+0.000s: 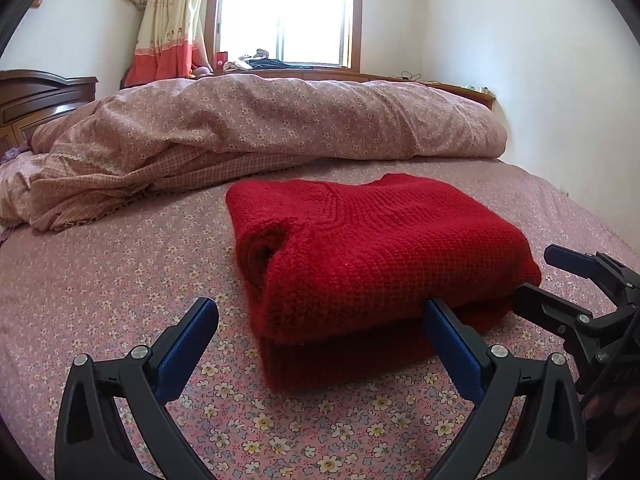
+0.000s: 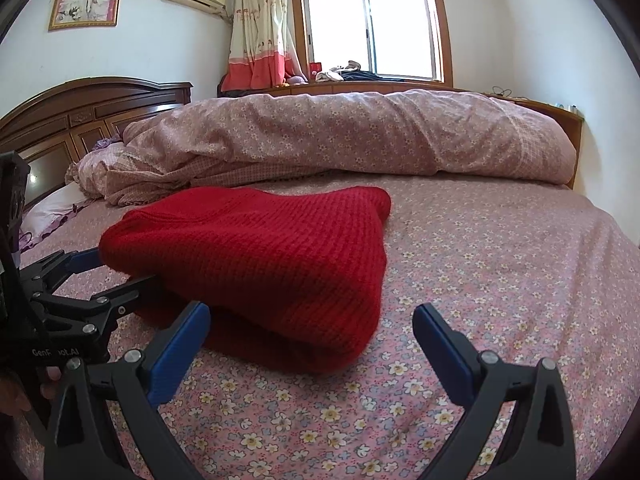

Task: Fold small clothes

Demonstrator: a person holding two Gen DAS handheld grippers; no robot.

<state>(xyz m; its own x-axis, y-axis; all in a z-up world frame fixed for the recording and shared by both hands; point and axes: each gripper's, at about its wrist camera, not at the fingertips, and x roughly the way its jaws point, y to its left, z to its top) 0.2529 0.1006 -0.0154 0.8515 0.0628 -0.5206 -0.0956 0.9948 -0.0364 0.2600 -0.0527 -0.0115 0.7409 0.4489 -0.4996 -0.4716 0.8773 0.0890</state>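
We are working on a bed (image 1: 100, 300) dressed in a pink flowered sheet, which gives us a broad, soft place to lay a garment flat. Along its far side, toward twelve o'clock in both views, a rolled duvet (image 1: 280, 120) in matching fabric lies pushed back, we judge to leave room for folding. At the centre of the left wrist view, and at about ten o'clock from centre in the right wrist view, lies the red knitted sweater (image 1: 360, 248), doubled into a thick, compact rectangle with one layer resting on another and a rolled edge showing at its nine o'clock end; the fold looks to us close to finished. Our left tool (image 1: 320, 334) sits low at six o'clock of its own view, fingers spread apart, the right-hand finger touching or just beside the near edge of the sweater but clamping nothing. Our right tool (image 2: 312, 330) is likewise spread and holds nothing, its left finger just beside the sweater's near corner. We think both sit at the near edge to tidy or press the stack.
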